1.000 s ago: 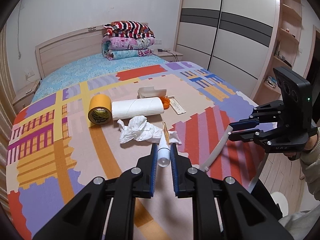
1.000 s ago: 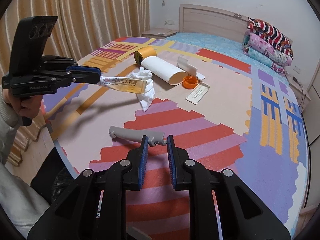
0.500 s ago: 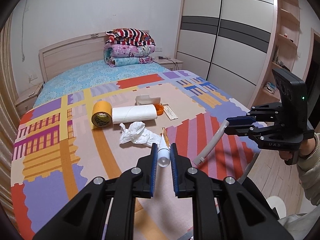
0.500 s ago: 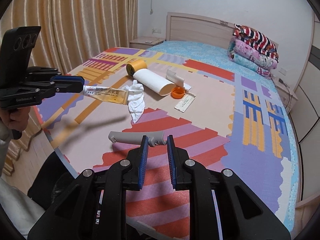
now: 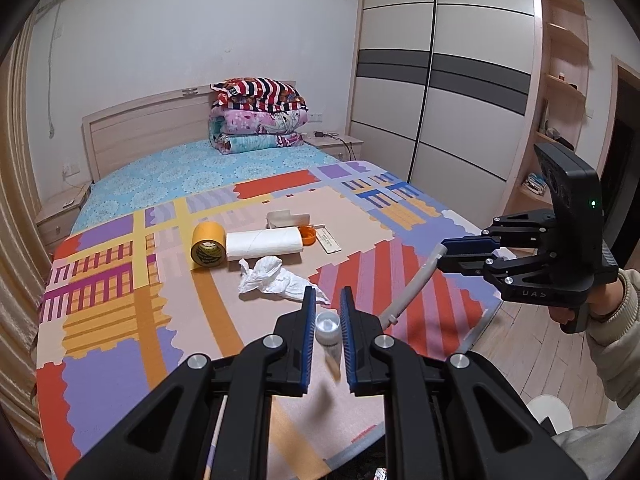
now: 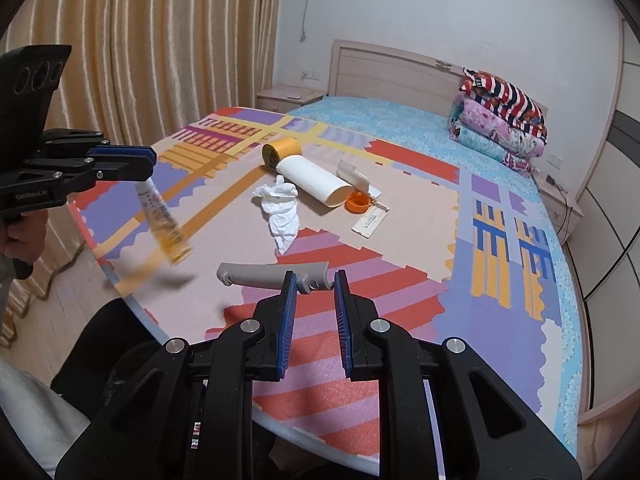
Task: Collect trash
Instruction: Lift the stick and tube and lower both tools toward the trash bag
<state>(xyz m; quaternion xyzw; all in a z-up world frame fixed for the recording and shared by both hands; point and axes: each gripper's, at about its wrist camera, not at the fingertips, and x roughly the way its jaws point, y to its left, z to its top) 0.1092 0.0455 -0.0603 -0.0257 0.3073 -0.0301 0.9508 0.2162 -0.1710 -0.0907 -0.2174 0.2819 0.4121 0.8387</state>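
My left gripper point(image 5: 325, 314) is shut on the white cap end of a yellow tube point(image 5: 329, 338); in the right wrist view the tube point(image 6: 162, 218) hangs tilted down from it, blurred, above the bed's near edge. My right gripper point(image 6: 314, 292) is shut on a grey plastic handle point(image 6: 266, 274), which sticks out to the left; in the left wrist view the handle point(image 5: 412, 288) hangs down from it. A crumpled white tissue point(image 5: 276, 278) lies on the patterned mat point(image 5: 120, 312).
On the mat lie a yellow tape roll point(image 5: 207, 245), a white paper roll point(image 5: 264, 243), an orange lid point(image 5: 308, 235), a white card point(image 5: 329, 241) and a small white box point(image 5: 286, 218). Folded quilts point(image 5: 258, 114) sit by the headboard. A wardrobe point(image 5: 440, 92) stands on the right.
Both grippers have pulled back and up from the mat with their items. The yellow tube has swung from level to hanging down.
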